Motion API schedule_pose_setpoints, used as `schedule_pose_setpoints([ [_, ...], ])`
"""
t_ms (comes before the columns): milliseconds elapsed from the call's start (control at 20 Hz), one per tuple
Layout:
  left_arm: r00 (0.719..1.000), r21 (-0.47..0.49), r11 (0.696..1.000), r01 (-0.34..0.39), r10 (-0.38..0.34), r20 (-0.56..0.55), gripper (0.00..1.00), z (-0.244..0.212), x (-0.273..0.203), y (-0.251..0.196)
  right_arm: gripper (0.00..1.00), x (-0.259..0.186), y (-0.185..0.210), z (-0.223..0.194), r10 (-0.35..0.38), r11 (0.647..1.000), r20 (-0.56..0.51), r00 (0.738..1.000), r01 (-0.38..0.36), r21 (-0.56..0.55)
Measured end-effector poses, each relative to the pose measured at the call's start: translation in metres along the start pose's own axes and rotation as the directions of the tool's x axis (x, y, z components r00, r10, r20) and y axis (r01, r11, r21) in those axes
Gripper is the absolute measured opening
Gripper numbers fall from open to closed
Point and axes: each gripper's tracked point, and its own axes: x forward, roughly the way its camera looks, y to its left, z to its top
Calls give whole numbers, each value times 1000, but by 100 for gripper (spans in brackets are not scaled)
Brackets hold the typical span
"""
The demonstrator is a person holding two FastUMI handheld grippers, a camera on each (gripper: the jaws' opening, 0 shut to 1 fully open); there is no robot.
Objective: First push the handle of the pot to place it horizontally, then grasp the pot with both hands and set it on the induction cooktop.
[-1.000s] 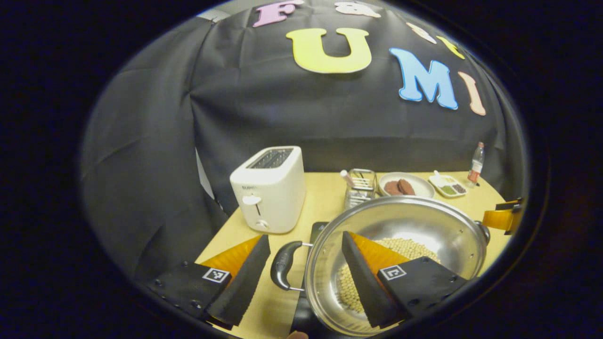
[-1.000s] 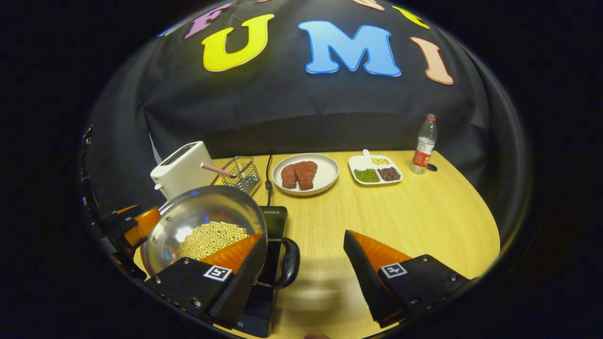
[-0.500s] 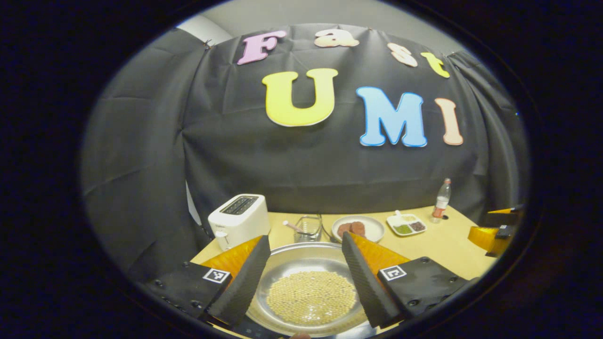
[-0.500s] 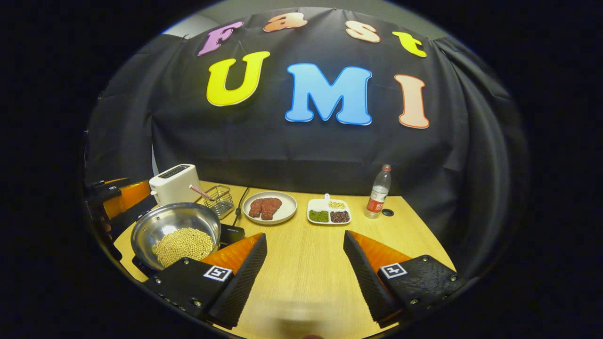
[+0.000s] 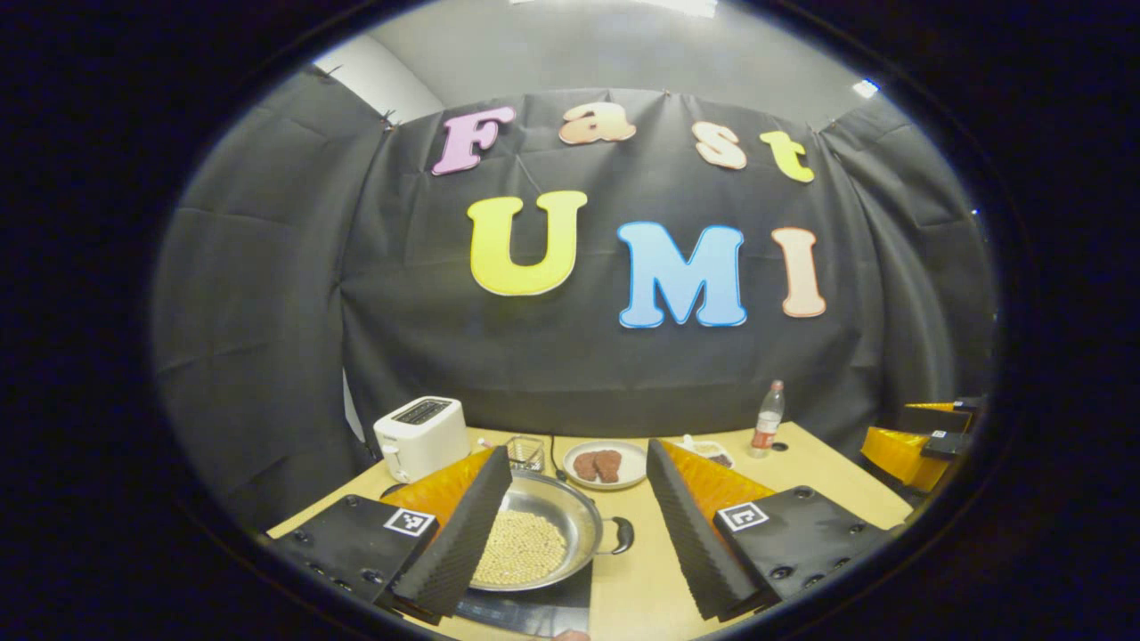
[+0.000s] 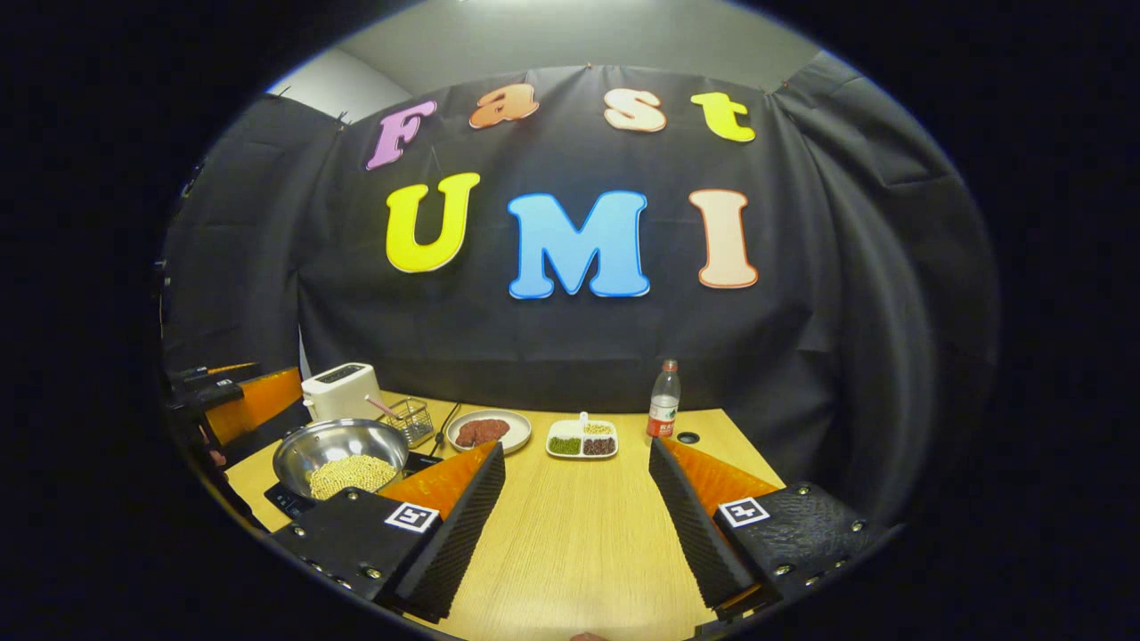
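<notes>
A steel pot (image 5: pixel 545 534) with pale beans in it sits on the black induction cooktop (image 5: pixel 534 607); its black side handle (image 5: pixel 621 535) points right. My left gripper (image 5: pixel 577 525) hangs open above and behind the pot, holding nothing. In the right gripper view the pot (image 6: pixel 338 447) rests on the cooktop (image 6: pixel 283 500) at the left. My right gripper (image 6: pixel 577 521) is open over bare table, well to the right of the pot. The left gripper (image 6: pixel 236 405) shows at the far left there, and the right gripper (image 5: pixel 917 436) shows at the right edge of the left gripper view.
At the back of the wooden table (image 6: pixel 588 543) stand a white toaster (image 6: pixel 340 391), a wire basket (image 6: pixel 411 418), a plate of meat (image 6: pixel 488 431), a divided dish (image 6: pixel 582 441) and a bottle (image 6: pixel 662 411). A cord (image 6: pixel 443 420) runs back from the cooktop.
Both grippers have pulled up and back from the pot, which stays on the cooktop. The pot's handles left the gaps between the fingers; both views now show much more wall.
</notes>
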Motion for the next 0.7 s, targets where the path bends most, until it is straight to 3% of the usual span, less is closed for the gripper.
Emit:
schedule_pose_setpoints([
  [350, 995, 23, 1000, 13, -15, 95, 100, 37, -55, -31, 98, -51, -17, 31, -28, 1000, 142, 989, 27, 5],
  [550, 982, 39, 999, 12, -19, 190, 94, 49, -85, -25, 98, -67, -11, 42, -74, 997, 199, 977, 72, 19],
  [700, 981, 47, 999, 10, -19, 193, 100, 48, -89, -15, 98, -75, -1, 41, -80, 997, 212, 974, 76, 26],
])
